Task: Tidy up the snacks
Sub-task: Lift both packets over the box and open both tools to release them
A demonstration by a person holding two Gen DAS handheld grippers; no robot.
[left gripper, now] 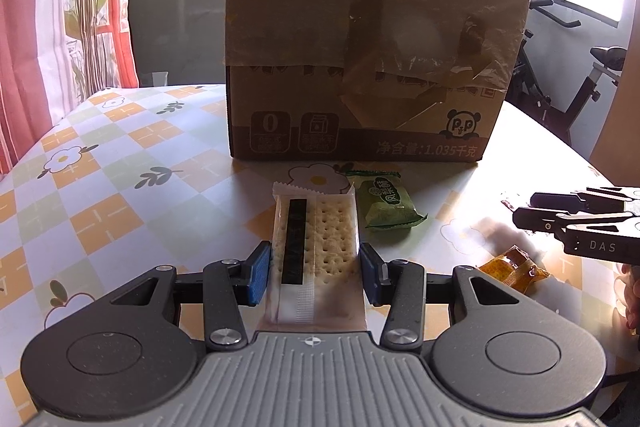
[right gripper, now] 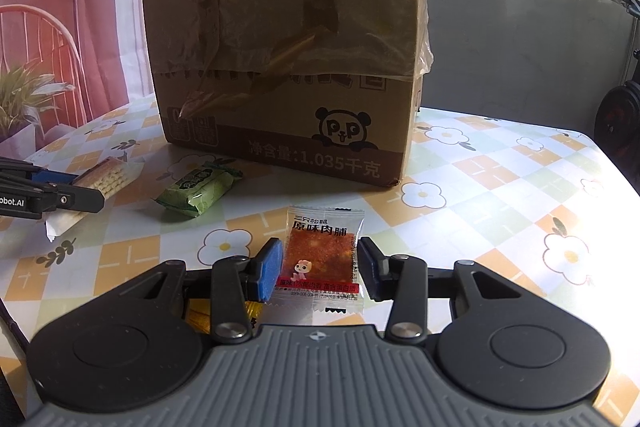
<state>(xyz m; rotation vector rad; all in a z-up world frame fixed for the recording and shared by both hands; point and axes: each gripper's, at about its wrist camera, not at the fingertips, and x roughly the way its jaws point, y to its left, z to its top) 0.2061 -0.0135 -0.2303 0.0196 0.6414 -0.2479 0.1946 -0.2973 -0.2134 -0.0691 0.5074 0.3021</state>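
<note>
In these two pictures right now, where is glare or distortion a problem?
Left wrist view: sunlight washes out the table at right, so the amber packet sits beside a blown-out patch; the cardboard box bulges from the fisheye. Right wrist view: mostly even light, jerky packet print sharp, glare only on the table's far right edge.

Left gripper: ribbed grey housing with a small crosshair mark, two black round-capped link arms with triangular cut-outs, silver pivot screws, blue ribbed pads. Right gripper: same build; its side in the left wrist view reads "DAS". Left gripper's side in the right wrist view ends "obot.AI".
</note>
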